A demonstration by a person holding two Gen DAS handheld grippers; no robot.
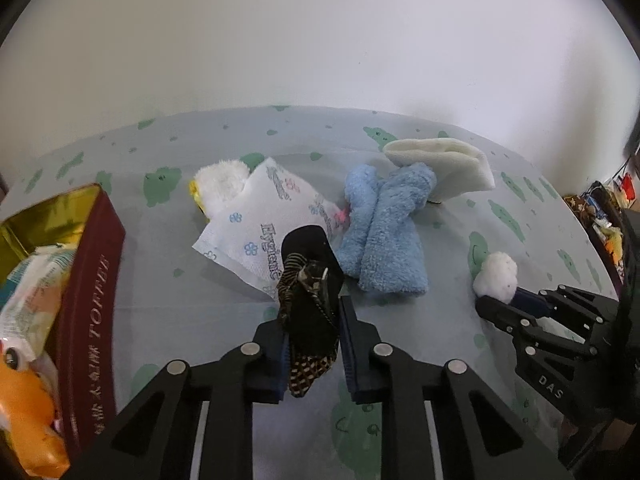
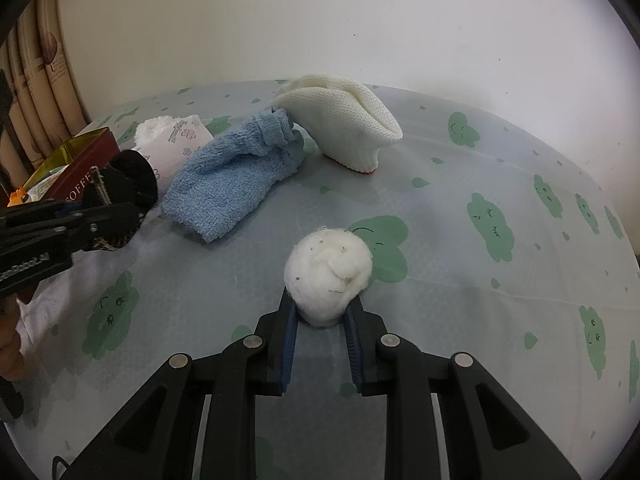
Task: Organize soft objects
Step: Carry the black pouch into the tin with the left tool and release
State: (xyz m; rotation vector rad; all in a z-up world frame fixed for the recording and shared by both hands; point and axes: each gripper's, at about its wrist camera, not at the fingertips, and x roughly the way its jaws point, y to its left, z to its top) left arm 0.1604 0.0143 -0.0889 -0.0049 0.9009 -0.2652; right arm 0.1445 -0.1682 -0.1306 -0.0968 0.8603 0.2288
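My left gripper [image 1: 312,312] is shut on a black and patterned cloth bundle [image 1: 310,304] and holds it above the table; it also shows in the right wrist view [image 2: 120,196]. My right gripper [image 2: 322,312] is shut on a white cotton ball [image 2: 328,276], which also shows in the left wrist view [image 1: 498,276]. A blue towel [image 1: 384,236] lies mid-table beside a cream knit glove [image 1: 444,164]. A tissue pack [image 1: 268,224] lies over a white fluffy item [image 1: 220,186]. A dark red toffee tin [image 1: 92,280] stands open at the left.
The tin holds a wipes packet [image 1: 32,300] and an orange toy [image 1: 24,412]. The table wears a pale cloth with green cloud prints [image 2: 488,220]. A white wall stands behind. Clutter [image 1: 604,220] sits off the right edge.
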